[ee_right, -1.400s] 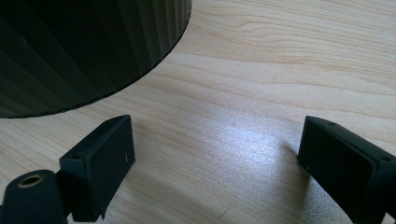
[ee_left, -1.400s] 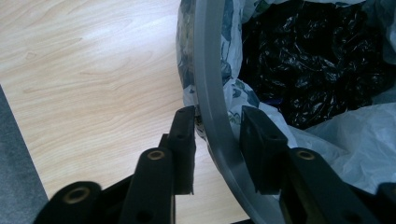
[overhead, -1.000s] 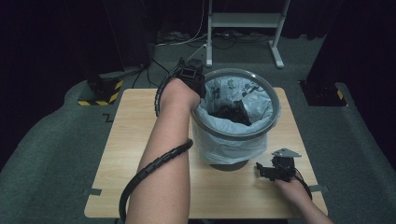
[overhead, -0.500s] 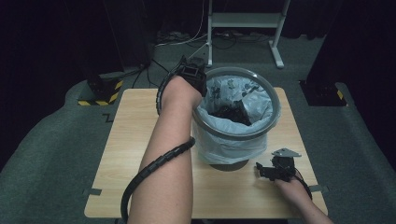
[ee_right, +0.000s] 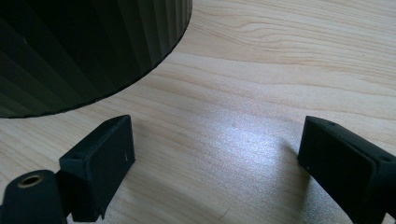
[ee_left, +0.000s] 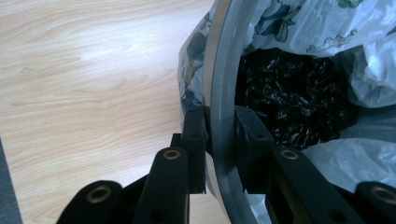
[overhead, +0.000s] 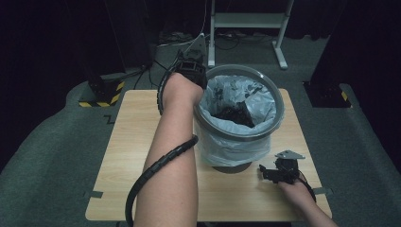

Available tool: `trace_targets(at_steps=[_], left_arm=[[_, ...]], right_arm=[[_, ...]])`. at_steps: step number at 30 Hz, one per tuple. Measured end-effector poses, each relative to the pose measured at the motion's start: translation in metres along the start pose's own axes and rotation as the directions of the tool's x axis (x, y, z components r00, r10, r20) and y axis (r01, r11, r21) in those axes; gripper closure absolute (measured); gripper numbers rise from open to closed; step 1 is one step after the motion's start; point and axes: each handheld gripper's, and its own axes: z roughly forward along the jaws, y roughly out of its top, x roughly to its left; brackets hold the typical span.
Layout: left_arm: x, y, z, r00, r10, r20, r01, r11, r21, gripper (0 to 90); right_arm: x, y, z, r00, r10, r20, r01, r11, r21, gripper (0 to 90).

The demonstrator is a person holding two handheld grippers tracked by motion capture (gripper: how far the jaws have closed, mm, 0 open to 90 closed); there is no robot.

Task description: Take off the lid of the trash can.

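**At the bin's rim: left tool clamped, right tool idle**

On the wooden tabletop (overhead: 123, 142) a round waste bin (overhead: 239, 156) stands right of centre, lined with a pale printed plastic bag (overhead: 227, 146) whose top is folded out over the wall beneath a grey rim ring (overhead: 279, 101). The left tool (ee_left: 219, 140) is clamped on that ring at the bin's far-left edge, one jaw outside and one inside. The right tool (ee_right: 215, 158) rests low on the tabletop just beside the bin's base, its jaws held wide apart with nothing between them.

The ring is judged stiff and smooth, so it gives a firm place to take hold, though the pads may slide along it. The liner is thin, soft and slippery; it would crumple and could tear if pinched alone. The bin looks light and may tip if it is pulled at one side only.

In the left gripper view, crumpled black plastic (ee_left: 299, 98) is seen down inside the liner, and the exact seat of the jaws on the ring is shown. In the right gripper view the ribbed dark wall (ee_right: 84, 46) of the bin's base is revealed. From the high view, the spacing of both tools and the bin's place on the tabletop are read.
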Motion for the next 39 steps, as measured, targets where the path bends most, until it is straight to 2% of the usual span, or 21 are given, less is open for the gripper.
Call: trace_targets(at_steps=[2,3,8,13,24,32,39], left_arm=[[0.001,0.0,-0.002,0.9998,-0.002,0.018,0.002,0.9998,-0.02,76.1],[0.002,0.0,-0.001,0.9997,-0.004,0.023,0.005,0.9999,-0.01,76.4],[0.007,0.0,-0.006,0.9975,-0.023,0.067,0.026,0.999,-0.037,77.2],[0.012,0.0,-0.013,0.9957,-0.027,0.089,0.031,0.9983,-0.049,78.0],[0.025,-0.006,-0.017,0.9947,-0.026,0.1,0.032,0.9981,-0.053,77.9],[0.041,-0.013,-0.013,0.9943,-0.027,0.104,0.03,0.9989,-0.036,77.7],[0.058,-0.02,-0.013,0.9908,-0.048,0.126,0.052,0.9984,-0.023,77.7]], right_arm=[[0.0,0.0,0.0,1.0,0.0,0.0,0.0,1.0,0.0,10.3],[0.0,0.0,0.0,1.0,0.0,0.0,0.0,1.0,0.0,10.3],[0.0,0.0,0.0,1.0,0.0,0.0,0.0,1.0,0.0,10.3],[0.0,0.0,0.0,1.0,-0.002,0.0,0.002,1.0,0.0,10.2],[0.0,0.0,0.0,1.0,-0.001,0.001,0.001,1.0,-0.001,10.3],[0.0,0.0,0.0,1.0,-0.002,0.0,0.002,1.0,-0.001,10.3],[0.0,0.0,0.0,1.0,-0.001,-0.001,0.001,1.0,-0.001,10.3]])
